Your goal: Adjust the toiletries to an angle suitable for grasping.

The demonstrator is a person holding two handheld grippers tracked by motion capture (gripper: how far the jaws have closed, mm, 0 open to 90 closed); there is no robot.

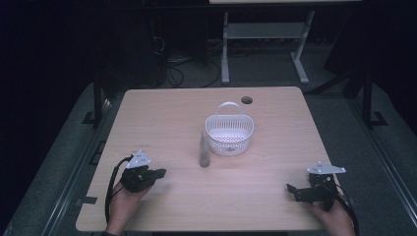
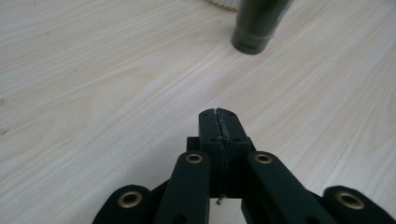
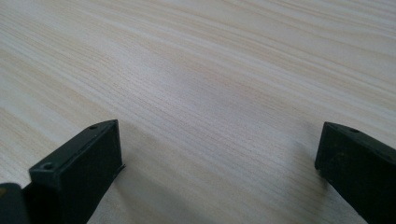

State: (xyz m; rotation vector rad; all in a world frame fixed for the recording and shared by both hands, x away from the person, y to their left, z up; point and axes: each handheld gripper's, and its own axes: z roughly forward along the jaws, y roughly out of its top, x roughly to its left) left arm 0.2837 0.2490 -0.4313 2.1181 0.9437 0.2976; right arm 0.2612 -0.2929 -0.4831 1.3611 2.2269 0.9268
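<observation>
left claw (image 1: 158,173): at 7 o'clock on the desk (image 1: 172,113), jaws pressed together, gripping nothing
right claw (image 1: 291,189): at 5 o'clock, jaws spread wide, nothing between them
dark tube (image 1: 203,150): lying near centre, just beside the basket
white basket (image 1: 229,133): centre, toward 12 o'clock, handle at its far rim

Pale wood, white plastic, black matt parts

The bench (image 1: 167,118) has a light wood grain, smooth and matt. The basket (image 1: 229,133) looks like white plastic with small holes. The tube (image 1: 203,150) is dark with a slight shine. Both the left tool (image 2: 218,113) and the right tool (image 3: 219,158) look like matt black plastic; the left one has brass-coloured rings.
</observation>
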